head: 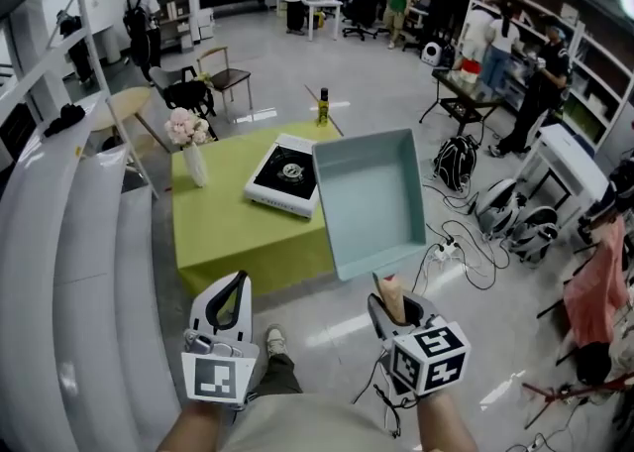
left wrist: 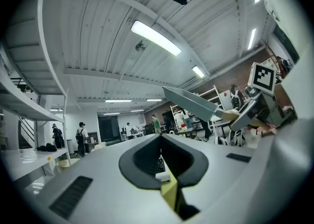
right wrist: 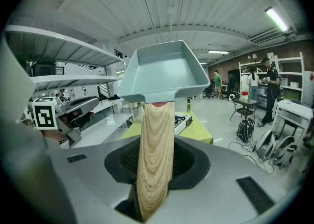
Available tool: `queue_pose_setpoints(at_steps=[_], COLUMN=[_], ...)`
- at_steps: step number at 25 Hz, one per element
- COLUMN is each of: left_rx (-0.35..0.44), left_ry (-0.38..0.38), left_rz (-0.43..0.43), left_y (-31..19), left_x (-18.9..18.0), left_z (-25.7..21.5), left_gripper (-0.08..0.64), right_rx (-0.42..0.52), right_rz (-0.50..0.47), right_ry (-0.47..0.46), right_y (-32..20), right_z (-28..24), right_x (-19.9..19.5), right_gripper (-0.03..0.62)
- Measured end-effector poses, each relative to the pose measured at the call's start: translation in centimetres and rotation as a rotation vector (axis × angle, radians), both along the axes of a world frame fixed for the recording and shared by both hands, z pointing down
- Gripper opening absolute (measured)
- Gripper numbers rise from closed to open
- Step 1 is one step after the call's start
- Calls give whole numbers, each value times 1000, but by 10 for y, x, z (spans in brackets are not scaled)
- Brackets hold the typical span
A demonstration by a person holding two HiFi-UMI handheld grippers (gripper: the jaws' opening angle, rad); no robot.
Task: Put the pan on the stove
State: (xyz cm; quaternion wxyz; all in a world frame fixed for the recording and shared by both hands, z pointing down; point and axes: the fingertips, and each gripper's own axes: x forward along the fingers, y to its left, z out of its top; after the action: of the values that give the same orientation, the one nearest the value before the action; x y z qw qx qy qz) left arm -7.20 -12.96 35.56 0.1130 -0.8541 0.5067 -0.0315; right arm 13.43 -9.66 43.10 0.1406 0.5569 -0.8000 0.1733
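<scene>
A light blue square pan (head: 369, 197) with a wooden handle (right wrist: 156, 154) hangs in the air over the right edge of the green table (head: 223, 227). My right gripper (head: 388, 291) is shut on the handle, and the pan (right wrist: 164, 70) tilts up and away from it. The white and black stove (head: 285, 174) sits on the table just left of the pan. My left gripper (head: 238, 282) is held low, near the person's body and left of the right one. Its jaws are shut on nothing. From the left gripper view the pan (left wrist: 194, 102) shows edge-on at the right.
A vase of flowers (head: 190, 143) stands at the table's left side and a bottle (head: 323, 108) at its far edge. White shelving (head: 89, 242) runs along the left. Bags and cables (head: 466, 252) lie on the floor to the right. Several people stand at the back.
</scene>
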Motion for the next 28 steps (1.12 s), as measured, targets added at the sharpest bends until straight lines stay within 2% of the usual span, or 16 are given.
queue_pose_setpoints(at_steps=[18,24,28], left_rx=[-149,-183,-210], left_ry=[-39,-73,-65], left_rz=[89,125,132], left_y=[-272,-333,-361], left_x=[-47,-49,-50], left_z=[32,52,63], left_gripper=[6,6,6], right_rx=[-236,-286,-340], right_rz=[43,65,83], right_ry=[8,12,10], right_y=[-254,-307,-327], right_z=[50,69,83], right_x=[-68,-82,-89], right_gripper=[110,110,110])
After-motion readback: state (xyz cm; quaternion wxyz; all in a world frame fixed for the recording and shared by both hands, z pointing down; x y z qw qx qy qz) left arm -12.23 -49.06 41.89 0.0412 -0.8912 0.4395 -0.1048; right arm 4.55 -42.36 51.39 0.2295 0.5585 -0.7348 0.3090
